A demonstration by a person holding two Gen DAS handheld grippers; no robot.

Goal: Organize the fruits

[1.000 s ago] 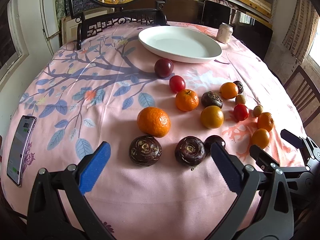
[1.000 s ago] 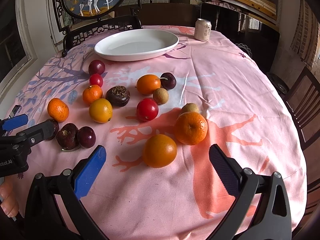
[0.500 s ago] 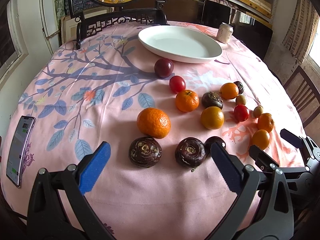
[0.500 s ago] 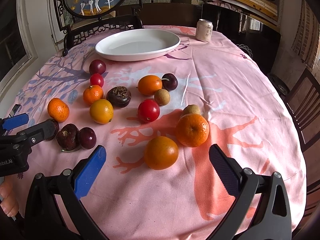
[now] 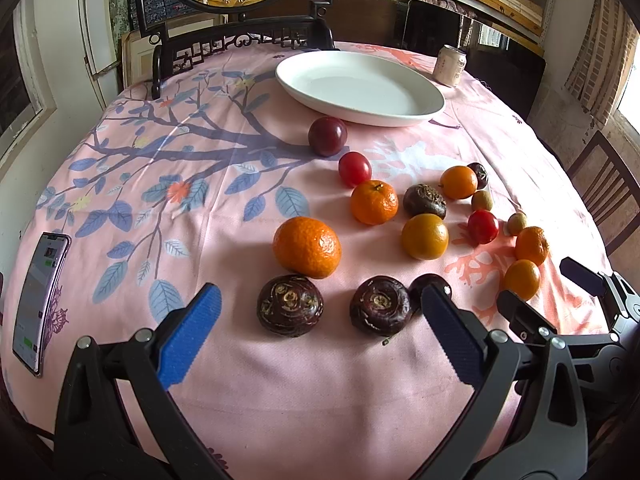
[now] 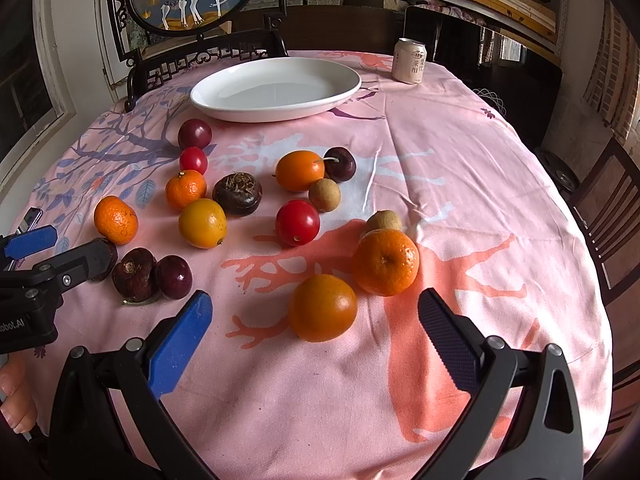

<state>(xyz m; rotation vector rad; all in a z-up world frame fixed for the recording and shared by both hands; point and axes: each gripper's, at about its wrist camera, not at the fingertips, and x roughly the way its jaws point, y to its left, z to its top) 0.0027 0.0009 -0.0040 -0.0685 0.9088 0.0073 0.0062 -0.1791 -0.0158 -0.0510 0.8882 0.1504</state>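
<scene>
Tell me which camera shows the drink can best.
The right wrist view: the can stands unobstructed behind the white plate, its printed label facing the camera. The left wrist view shows it smaller, near the plate's far edge.

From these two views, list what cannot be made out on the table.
- Dark round fruit, left wrist view: half hidden behind the left gripper's right finger.
- Dark knobbly fruit, right wrist view: mostly covered by the left gripper.
- Phone, right wrist view: only a corner shows; in the left wrist view its screen is too small to read.
- Can: label too small to read.
- Table's near edge: hidden by both grippers' frames.
</scene>
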